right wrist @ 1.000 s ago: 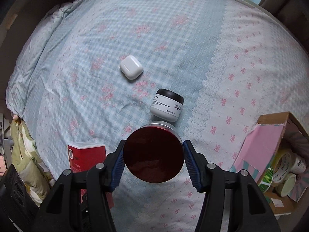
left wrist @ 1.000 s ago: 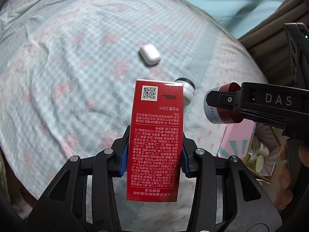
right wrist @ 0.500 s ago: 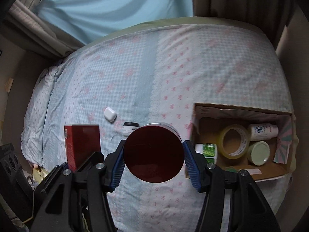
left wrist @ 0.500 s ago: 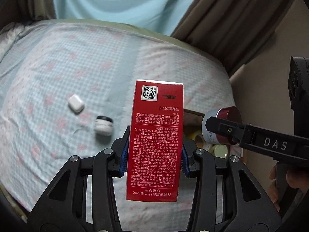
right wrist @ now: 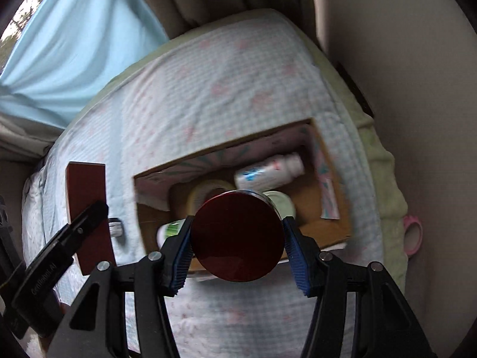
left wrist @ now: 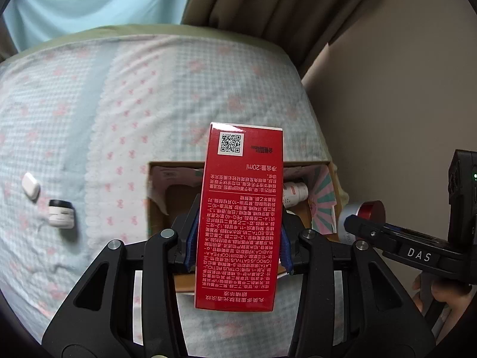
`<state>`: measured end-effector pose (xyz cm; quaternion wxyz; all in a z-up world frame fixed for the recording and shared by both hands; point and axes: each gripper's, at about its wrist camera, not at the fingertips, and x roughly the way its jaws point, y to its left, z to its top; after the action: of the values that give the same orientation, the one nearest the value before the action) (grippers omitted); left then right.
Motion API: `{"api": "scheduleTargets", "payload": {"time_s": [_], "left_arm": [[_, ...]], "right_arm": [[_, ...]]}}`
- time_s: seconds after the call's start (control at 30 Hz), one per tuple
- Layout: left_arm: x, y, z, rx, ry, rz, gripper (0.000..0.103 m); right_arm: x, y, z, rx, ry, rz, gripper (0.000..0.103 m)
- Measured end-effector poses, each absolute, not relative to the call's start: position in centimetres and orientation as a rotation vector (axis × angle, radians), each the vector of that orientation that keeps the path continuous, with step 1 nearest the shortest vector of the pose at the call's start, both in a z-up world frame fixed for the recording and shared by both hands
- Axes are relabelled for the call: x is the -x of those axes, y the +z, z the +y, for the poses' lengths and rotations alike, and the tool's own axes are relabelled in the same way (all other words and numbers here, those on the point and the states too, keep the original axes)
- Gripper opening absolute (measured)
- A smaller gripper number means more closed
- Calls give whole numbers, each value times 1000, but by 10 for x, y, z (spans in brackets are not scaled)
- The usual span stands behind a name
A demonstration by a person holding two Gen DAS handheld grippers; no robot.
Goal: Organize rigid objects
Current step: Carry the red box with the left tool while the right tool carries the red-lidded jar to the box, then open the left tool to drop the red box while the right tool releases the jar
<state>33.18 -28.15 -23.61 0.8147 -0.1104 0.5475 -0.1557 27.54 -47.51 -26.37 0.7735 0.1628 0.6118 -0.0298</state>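
Observation:
My left gripper [left wrist: 237, 246] is shut on a tall red carton [left wrist: 241, 217] printed with a QR code, held above the near side of an open cardboard box [left wrist: 155, 208] on the bed. My right gripper [right wrist: 238, 256] is shut on a round jar with a dark red lid [right wrist: 237, 235], held over the same box [right wrist: 331, 223]. The jar also shows at the right of the left wrist view [left wrist: 368, 211]. The carton shows at the left of the right wrist view [right wrist: 89, 208]. A white earbud case [left wrist: 30, 185] and a small white jar with a black lid [left wrist: 61, 213] lie on the bedspread.
The box holds a white bottle [right wrist: 268, 173], a tape roll [right wrist: 205, 191], a pale green lidded tub [right wrist: 281, 203] and a green-labelled container [right wrist: 171, 228]. A wall and brown curtains [left wrist: 268, 15] stand behind the bed. A pink tape roll [right wrist: 413, 234] lies off the bed's right edge.
Both grippers have swung from the bedspread over to the cardboard box, each still holding its object. The earbud case and small jar now lie far to the left.

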Motion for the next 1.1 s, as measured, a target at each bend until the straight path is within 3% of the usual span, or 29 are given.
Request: {"api": "scheduleTargets", "payload": {"time_s": [0.47,0.8,0.83,0.87,0.9,0.93,0.97,1.1], "left_arm": [[-339,-342,-355,10,-417,1328,39],[-335,-366,-369,-145,-432,1363,40],[-334,-362,-369,-165,-427,1341,52],[-333,-356,-368,-173,-430,1315,69],[-331,-350,-365,-176,-431,1293,102],[-331,-346,-361,-204,-392,1265,103],[-331,-343,-357,-195,-404,1260,103],[-331,-338,-338,-165,-382,1260,103]], "right_arm": [[-276,-325,-504,-115,90,1325,53],[-273,-342,-483,92,147,1281,53],[-273,-340,-482,99,148,1266,54],[-273,-338,-483,105,145,1261,65],[-274,-337,-483,111,139,1265,89],[-273,-335,-485,108,145,1267,100],[-271,-333,-488,94,147,1260,103],[-261,-333,-499,51,123,1268,103]]}}
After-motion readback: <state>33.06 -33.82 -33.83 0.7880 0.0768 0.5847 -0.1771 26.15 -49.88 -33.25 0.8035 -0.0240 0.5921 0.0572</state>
